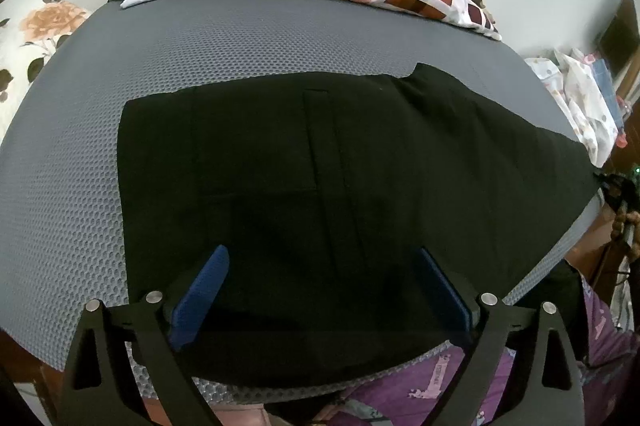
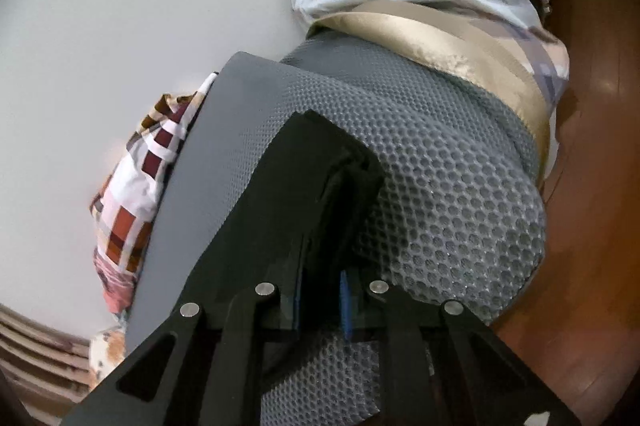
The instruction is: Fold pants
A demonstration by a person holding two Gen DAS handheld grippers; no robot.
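Bed: grey mattress (image 1: 248,42), black pants (image 1: 320,166) flat.
Left hand-held gripper (image 1: 320,290): apart, empty.
Right hand-held gripper (image 2: 322,302): clamped on the pants' end.
Risk: thin grip (fabric may slip).

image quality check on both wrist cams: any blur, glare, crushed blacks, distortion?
Left wrist: sharp, heavy fisheye bowing of the mattress; the pants are crushed to near-black, seams barely readable. Right wrist: soft smear on the mattress's far side and lower left corner, nearer mesh crisp, glare on the gold fabric and floor; pants are again featureless black.
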